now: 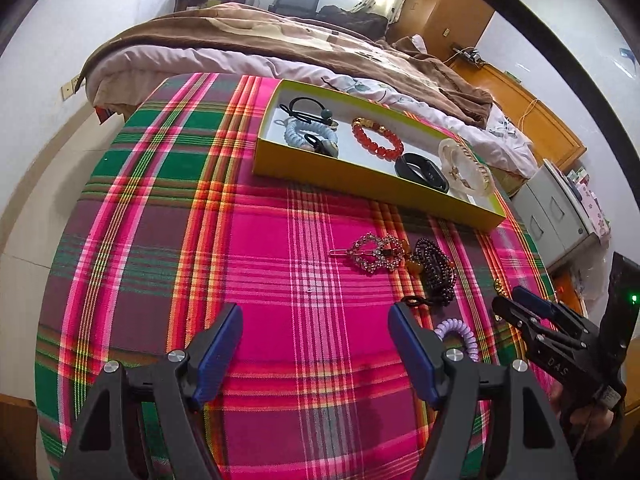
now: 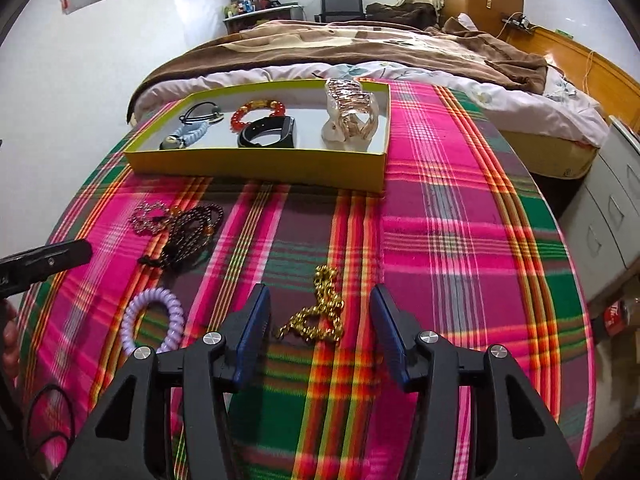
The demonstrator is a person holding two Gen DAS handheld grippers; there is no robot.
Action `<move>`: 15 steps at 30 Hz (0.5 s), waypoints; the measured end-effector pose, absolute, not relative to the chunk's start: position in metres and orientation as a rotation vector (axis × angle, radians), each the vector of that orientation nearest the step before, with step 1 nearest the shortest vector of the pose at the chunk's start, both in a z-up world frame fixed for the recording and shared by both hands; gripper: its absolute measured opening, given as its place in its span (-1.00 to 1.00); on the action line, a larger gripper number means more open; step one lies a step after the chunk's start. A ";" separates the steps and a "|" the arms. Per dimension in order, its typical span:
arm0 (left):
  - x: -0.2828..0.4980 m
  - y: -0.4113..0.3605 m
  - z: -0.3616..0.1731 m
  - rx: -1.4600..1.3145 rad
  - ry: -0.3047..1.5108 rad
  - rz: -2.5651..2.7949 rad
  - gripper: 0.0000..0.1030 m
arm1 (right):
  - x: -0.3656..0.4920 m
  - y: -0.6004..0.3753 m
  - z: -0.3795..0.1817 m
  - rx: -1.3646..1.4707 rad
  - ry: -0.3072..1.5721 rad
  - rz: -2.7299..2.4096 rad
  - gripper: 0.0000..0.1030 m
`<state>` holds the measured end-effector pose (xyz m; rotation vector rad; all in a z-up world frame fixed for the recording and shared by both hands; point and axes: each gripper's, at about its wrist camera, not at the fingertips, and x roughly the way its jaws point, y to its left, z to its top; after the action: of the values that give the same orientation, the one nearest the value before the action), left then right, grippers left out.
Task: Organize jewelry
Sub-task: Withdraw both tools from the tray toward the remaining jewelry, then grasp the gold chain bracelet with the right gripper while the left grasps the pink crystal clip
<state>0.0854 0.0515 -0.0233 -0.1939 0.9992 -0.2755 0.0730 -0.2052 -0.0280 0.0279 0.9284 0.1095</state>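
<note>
A yellow-green box (image 1: 360, 186) (image 2: 256, 168) on the plaid cloth holds hair ties, a red bead bracelet (image 1: 376, 138) (image 2: 256, 114), a black band (image 1: 420, 166) (image 2: 268, 132) and a clear hair claw (image 1: 466, 164) (image 2: 350, 118). On the cloth lie a rhinestone clip (image 1: 374, 254) (image 2: 150, 216), dark beads (image 1: 436, 270) (image 2: 192, 236), a purple coil tie (image 1: 460, 336) (image 2: 152, 318) and a gold chain (image 2: 320, 312). My left gripper (image 1: 316, 324) is open and empty above bare cloth. My right gripper (image 2: 320, 308) (image 1: 516, 304) is open, its fingers either side of the gold chain.
A bed with a brown blanket (image 1: 280, 44) (image 2: 360, 48) lies just behind the table. Grey drawers (image 1: 556, 208) (image 2: 616, 200) stand at the right. A thin black hair tie (image 2: 52, 420) lies at the near left of the cloth.
</note>
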 end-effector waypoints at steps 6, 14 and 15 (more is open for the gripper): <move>0.094 0.049 -0.026 -0.184 1.008 -0.276 0.44 | 0.073 -0.202 -0.029 -0.034 0.923 0.094 -0.09; 0.104 0.041 -0.028 -0.163 1.015 -0.282 0.46 | 0.069 -0.207 -0.028 -0.061 0.914 0.071 -0.65; 0.104 0.040 -0.028 -0.161 1.015 -0.284 0.46 | 0.068 -0.209 -0.028 -0.064 0.913 0.061 -0.80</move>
<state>0.1045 0.0400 -0.0280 -0.1609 1.0153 -0.2838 0.0680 -0.2088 -0.0279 -0.0640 0.9133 0.0611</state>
